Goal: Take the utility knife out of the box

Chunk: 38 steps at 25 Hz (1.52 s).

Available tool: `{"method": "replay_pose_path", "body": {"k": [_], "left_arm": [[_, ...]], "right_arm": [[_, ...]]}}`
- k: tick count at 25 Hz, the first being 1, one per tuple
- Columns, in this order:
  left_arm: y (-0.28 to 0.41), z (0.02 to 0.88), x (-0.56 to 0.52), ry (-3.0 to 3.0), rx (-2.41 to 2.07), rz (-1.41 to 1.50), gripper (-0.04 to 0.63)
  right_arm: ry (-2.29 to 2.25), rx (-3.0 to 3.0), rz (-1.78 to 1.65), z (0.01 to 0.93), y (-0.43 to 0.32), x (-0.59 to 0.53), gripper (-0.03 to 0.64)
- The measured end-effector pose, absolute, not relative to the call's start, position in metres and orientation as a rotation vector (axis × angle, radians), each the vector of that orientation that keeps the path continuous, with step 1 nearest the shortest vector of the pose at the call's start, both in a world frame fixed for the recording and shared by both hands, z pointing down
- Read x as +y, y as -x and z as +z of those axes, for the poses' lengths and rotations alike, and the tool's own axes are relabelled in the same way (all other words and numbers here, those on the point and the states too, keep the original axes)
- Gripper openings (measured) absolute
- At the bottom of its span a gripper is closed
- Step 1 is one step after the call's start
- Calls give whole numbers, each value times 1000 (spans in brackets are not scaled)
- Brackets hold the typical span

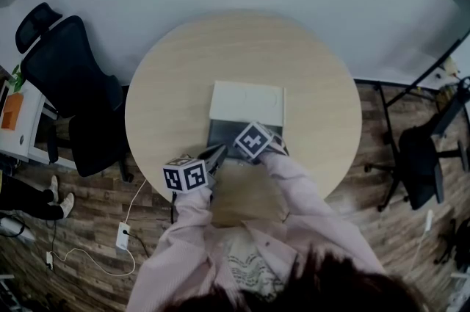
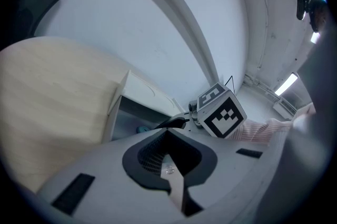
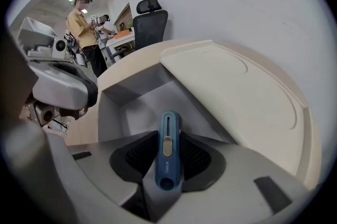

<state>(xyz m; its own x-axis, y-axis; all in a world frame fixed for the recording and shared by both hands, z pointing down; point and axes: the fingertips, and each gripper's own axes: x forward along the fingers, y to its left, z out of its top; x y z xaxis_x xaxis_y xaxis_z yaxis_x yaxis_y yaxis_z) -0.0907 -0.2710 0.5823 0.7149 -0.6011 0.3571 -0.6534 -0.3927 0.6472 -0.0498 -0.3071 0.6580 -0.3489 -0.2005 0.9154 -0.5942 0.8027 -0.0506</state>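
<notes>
Though the head view hides it, the right gripper (image 3: 168,137) clamps the utility knife (image 3: 167,157).

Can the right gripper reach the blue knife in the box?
Yes, it seems so. The lid of the box lies open, nothing blocks the way, and the right gripper already has the utility knife between its jaws, apparently pinched.

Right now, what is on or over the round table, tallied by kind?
box: 1
knife: 1
hand-held grippers: 2
Total: 4
</notes>
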Motion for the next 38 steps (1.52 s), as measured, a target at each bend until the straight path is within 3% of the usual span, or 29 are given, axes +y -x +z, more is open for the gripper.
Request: {"method": "replay_pose_path", "body": {"k": [38], "left_arm": [[92,566,-259,-2198,-961,87,6]], "right_arm": [[-813,-2416,772,589,48,-300,130]]}}
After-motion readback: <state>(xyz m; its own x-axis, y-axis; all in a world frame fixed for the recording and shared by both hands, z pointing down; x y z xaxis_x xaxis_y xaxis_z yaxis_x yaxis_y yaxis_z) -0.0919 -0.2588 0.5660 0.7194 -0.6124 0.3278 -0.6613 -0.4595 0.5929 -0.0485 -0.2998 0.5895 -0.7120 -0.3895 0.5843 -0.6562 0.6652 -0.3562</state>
